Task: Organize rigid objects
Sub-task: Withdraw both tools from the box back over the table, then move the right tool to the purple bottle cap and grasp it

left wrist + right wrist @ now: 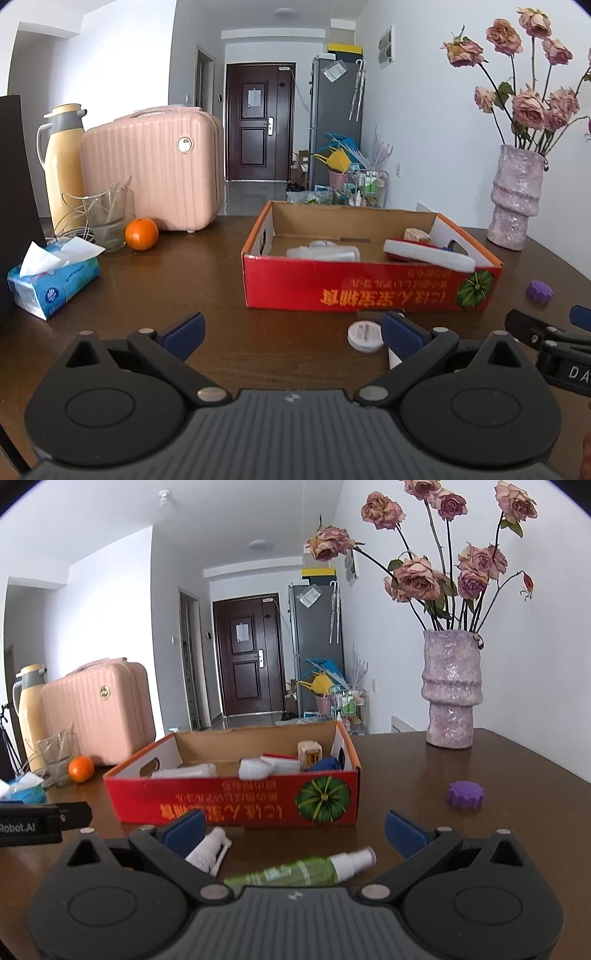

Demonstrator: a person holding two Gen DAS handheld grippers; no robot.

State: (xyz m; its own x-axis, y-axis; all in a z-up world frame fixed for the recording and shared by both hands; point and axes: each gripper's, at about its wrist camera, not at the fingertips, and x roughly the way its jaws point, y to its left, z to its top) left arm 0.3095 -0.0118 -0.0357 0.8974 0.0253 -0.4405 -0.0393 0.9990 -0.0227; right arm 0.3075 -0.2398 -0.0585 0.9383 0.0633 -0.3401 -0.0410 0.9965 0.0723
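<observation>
Glossy wood desk [424,775]; red cardboard box [236,805]. Green spray bottle [306,871] lies btwn right tool [295,829] tips, untouched. Both tools gape wide; left tool [291,332] empty.

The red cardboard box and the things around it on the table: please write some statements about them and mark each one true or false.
1. The red cardboard box already holds several items. True.
2. The green spray bottle lies inside the box. False: it lies on the table in front of the box, between the open jaws of the right gripper.
3. The purple cap sits on the table outside the box. True.
4. The left gripper is shut on the white round lid. False: its jaws are open and hold nothing.
5. The orange is in the box. False: it sits on the table beside the glass cup.
</observation>
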